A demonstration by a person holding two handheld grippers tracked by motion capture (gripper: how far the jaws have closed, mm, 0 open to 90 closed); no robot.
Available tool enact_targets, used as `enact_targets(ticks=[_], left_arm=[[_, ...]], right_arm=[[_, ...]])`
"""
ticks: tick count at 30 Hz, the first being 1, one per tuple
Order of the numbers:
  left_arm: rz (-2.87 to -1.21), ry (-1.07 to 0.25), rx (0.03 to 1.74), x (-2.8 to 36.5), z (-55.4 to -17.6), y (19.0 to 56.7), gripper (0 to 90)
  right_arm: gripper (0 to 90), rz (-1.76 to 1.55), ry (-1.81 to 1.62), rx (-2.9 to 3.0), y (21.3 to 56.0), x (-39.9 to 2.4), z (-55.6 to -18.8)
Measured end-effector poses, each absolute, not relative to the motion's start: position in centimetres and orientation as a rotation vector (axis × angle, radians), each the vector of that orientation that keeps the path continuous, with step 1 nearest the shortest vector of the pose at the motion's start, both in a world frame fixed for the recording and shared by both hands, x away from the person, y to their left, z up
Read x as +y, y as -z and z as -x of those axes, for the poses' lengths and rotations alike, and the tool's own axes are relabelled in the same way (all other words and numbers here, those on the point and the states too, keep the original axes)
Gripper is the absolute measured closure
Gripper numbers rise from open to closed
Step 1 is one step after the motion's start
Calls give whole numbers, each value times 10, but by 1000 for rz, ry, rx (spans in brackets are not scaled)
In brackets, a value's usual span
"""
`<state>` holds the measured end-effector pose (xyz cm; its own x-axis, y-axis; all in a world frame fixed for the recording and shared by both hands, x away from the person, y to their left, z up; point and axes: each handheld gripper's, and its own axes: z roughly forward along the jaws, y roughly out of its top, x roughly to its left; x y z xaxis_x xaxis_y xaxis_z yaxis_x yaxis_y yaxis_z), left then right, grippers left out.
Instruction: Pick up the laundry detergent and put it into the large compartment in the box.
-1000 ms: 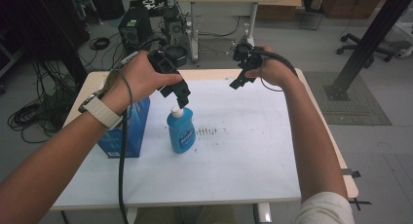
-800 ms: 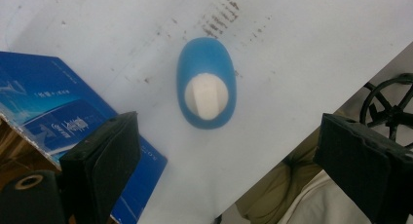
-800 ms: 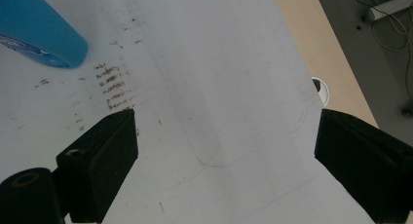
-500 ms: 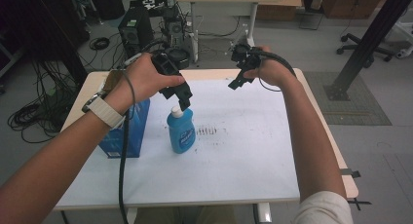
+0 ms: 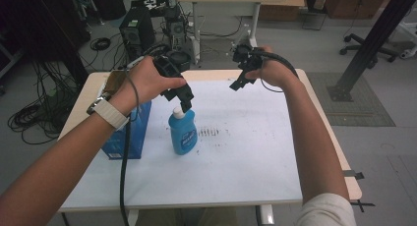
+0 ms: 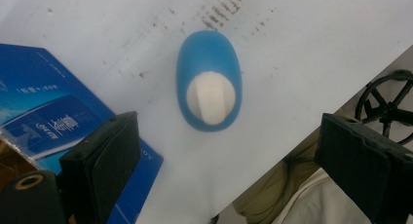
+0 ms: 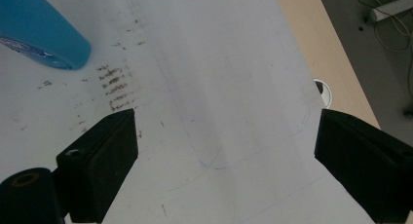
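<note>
A person's left gripper (image 5: 184,102) hung directly above a blue bottle (image 5: 182,132) standing upright on the white worktop (image 5: 246,152), its jaws spread wide and holding nothing. In the left gripper view the bottle (image 6: 209,87) appeared end-on between the two black jaws, its white cap (image 6: 210,98) facing the camera, so its long axis ran straight up toward the gripper (image 6: 229,151). The bottle sat slightly toward 12 o'clock of the midpoint between the jaws, and clear of both. Whether the fingertips had already come level with the cap could not be told for certain from the high view, where gripper and cap overlapped.

A blue box (image 5: 129,132) stood just beside the bottle at its 9 o'clock, near the worktop's left edge. A patch of dark scuff marks (image 5: 209,132) lay on the surface at the bottle's 3 o'clock.

The right gripper (image 5: 241,81), also open and empty, was held well apart at about 1 o'clock from the bottle, toward the far edge. In its own view (image 7: 224,156) it looked down on bare worktop, the bottle's base (image 7: 44,36) sitting off at 10 o'clock.

The left hand was plainly the nearer. Any grasp of the bottle would likely call for a straight descent, then closing across the cap or neck.
</note>
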<state>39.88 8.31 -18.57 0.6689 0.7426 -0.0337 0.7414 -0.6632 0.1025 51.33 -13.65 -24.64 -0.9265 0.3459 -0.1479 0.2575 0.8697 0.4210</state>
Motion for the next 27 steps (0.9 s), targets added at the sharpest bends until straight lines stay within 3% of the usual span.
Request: enact_targets(ticks=[19,27], left_arm=[[-2768,17,1245,84,-408,210,48],[-2776,-5,1268,81,-408,218,82]], right_arm=[[87,-459,-582,2831,249,-135,-516],[88,-454,-586,2834,250,-133,-516]])
